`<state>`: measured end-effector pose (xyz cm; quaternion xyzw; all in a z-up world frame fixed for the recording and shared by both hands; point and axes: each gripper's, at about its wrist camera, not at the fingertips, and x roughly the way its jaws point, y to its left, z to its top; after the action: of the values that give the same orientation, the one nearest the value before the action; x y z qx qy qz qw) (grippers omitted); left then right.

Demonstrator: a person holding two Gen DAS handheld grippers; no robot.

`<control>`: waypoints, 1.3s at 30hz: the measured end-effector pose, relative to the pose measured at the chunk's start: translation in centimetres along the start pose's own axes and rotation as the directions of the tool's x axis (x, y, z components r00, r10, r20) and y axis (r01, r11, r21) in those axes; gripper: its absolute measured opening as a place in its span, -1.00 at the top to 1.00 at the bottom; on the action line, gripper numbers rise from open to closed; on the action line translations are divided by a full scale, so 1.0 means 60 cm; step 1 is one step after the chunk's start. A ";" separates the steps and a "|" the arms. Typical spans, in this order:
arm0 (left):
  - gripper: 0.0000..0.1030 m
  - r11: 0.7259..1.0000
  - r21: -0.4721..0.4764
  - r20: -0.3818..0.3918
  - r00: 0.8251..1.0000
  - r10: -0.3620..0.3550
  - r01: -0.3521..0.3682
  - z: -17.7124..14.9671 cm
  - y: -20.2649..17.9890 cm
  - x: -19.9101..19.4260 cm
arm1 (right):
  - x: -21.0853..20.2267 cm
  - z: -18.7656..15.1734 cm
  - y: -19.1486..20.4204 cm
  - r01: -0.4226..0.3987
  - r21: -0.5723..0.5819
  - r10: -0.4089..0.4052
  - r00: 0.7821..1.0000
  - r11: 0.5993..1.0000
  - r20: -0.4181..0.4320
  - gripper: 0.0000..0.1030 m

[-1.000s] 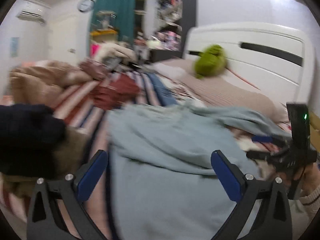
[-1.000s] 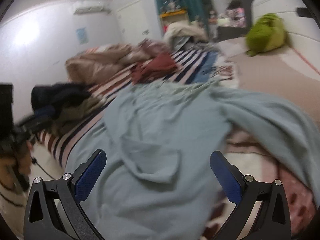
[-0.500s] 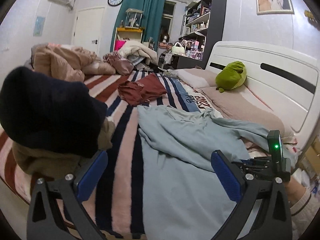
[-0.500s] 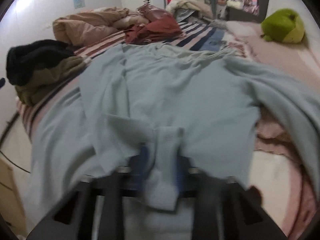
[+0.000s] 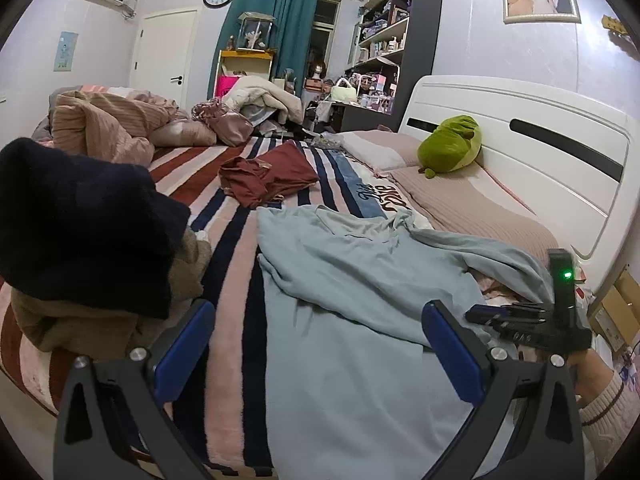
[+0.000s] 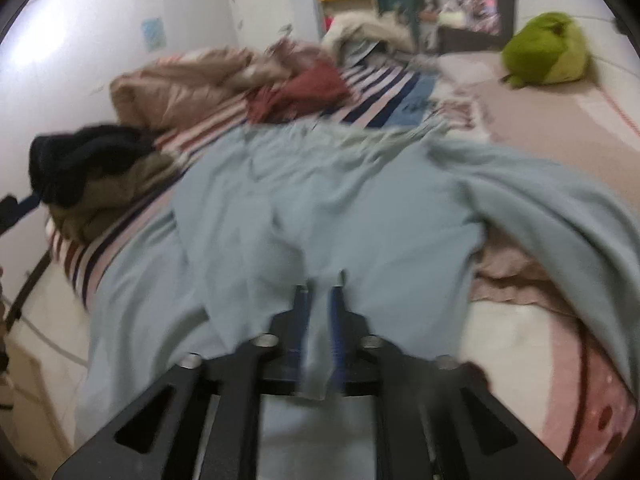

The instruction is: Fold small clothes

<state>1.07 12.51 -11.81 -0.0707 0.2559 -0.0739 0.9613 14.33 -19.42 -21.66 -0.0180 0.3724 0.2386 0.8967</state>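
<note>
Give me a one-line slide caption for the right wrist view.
Right claw shut on the near edge of a light blue garment spread across the striped bedspread.

One pale blue garment [image 5: 360, 300], one maroon garment [image 5: 272, 176], one green plush [image 5: 450, 148], two grippers

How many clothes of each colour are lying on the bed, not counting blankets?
Light blue: 1, the light blue garment, pinched by the right gripper
Dark red: 1, the dark red garment
Black: 1, the black garment
Olive-brown: 1, the olive-brown garment under the black one
Total: 4
</note>
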 end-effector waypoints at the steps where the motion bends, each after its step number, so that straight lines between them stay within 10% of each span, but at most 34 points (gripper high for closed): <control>1: -0.98 1.000 0.000 -0.001 1.000 -0.002 0.002 0.000 -0.001 0.000 | 0.010 -0.001 0.002 -0.008 -0.002 0.008 1.000 1.000 -0.020 0.12; 4: -0.98 1.000 0.004 -0.006 1.000 0.003 -0.003 -0.001 -0.001 0.002 | 0.037 -0.010 0.008 -0.005 0.008 0.006 0.996 1.000 -0.090 -0.07; 11: -0.98 1.000 0.012 -0.014 1.000 0.009 -0.009 -0.001 0.001 0.004 | 0.015 -0.036 0.049 -0.055 -0.081 0.051 0.998 0.995 -0.047 0.58; 20: -0.98 1.000 0.010 -0.056 0.998 0.002 -0.001 -0.011 -0.008 0.025 | 0.054 -0.028 0.038 -0.055 -0.028 0.053 0.994 0.998 -0.092 0.45; 22: -0.98 1.000 0.014 -0.061 0.998 0.001 0.000 -0.012 -0.011 0.025 | 0.055 -0.026 0.046 -0.040 -0.048 0.036 0.996 0.998 -0.080 0.95; 39: -0.98 1.000 -0.002 -0.072 0.997 0.015 -0.015 -0.012 -0.017 0.028 | -0.083 -0.030 0.003 0.044 0.103 -0.052 0.996 0.994 0.075 0.96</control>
<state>2.01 11.14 -13.08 -0.0672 0.2909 -0.0687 0.9519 10.02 -21.70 -19.59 0.0280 0.3485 0.1984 0.9157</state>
